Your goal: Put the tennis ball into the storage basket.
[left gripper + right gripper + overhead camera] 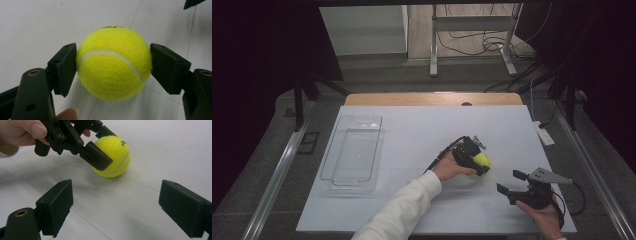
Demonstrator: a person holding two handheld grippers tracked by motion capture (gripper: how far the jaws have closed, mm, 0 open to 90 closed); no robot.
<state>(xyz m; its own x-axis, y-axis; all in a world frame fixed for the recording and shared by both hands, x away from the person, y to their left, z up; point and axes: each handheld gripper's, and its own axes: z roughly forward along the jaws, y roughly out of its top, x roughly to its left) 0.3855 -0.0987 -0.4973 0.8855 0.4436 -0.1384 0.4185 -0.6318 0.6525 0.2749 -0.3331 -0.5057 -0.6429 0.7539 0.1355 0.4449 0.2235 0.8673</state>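
Note:
A yellow tennis ball (483, 159) rests on the white table cover, right of centre. My left gripper (477, 159) is shut on it. In the left gripper view both black pads (63, 68) press against the sides of the ball (113, 62), which still touches the table surface. The right gripper view shows the same grip from the side, with the left gripper (103, 145) around the ball (117, 160). My right gripper (510, 182) stands open to the right of the ball and nearer the table's front edge. It holds nothing between its pads (57, 205).
A clear plastic tray (328, 155) lies on the left part of the white table cover (412, 125). A small white box (543, 133) sits at the right edge. Beyond the table stand a metal frame and cables on the floor.

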